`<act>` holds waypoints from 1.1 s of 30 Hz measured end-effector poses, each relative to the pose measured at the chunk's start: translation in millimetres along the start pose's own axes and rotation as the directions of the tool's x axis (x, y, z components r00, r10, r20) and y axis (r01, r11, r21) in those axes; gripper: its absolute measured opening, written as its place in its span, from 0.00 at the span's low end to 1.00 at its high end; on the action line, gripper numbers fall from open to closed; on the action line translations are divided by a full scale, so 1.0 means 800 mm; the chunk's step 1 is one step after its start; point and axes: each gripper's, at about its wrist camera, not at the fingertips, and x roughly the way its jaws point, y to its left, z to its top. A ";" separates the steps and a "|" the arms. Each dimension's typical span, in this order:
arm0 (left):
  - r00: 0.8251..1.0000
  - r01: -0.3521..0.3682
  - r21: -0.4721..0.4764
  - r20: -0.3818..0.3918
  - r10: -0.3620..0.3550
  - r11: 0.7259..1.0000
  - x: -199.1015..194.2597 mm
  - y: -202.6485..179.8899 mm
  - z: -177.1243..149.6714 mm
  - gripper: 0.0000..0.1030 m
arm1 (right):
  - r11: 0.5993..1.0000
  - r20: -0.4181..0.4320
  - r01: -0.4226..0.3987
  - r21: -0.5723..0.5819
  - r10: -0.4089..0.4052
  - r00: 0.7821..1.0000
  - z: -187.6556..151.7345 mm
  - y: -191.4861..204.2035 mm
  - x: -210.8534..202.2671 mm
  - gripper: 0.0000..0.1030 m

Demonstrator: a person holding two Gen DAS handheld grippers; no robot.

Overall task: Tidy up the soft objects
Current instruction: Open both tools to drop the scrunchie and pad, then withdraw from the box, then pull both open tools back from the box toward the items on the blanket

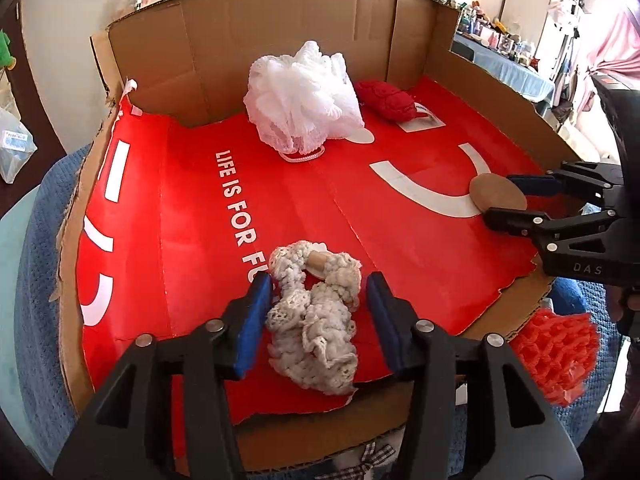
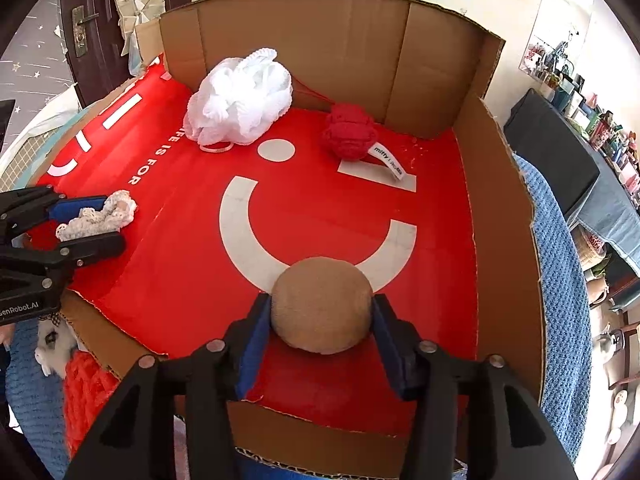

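Left wrist view: left gripper (image 1: 318, 312) open astride cream crochet piece (image 1: 316, 320); right gripper (image 2: 322, 320) closed against brown plush ball (image 2: 322, 306) on red cardboard (image 2: 180, 280); white mesh pouf (image 2: 240, 98) beyond.

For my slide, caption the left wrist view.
Left tongs straddle a cream crochet bundle on the red cardboard sheet; right tongs bracket a tan round pad.

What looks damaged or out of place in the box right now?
The cardboard box is damaged: its near edge is torn and ragged, and the front wall is cut away. An orange knit piece lies outside it on the blue blanket. The white loofah and red knit ball sit undisturbed at the back.
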 end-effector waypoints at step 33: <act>0.933 -0.107 -0.081 0.337 0.128 0.991 -0.181 -0.043 -0.034 0.82 | 1.000 0.379 0.004 0.014 -0.009 0.925 -0.027 0.041 -0.209 0.94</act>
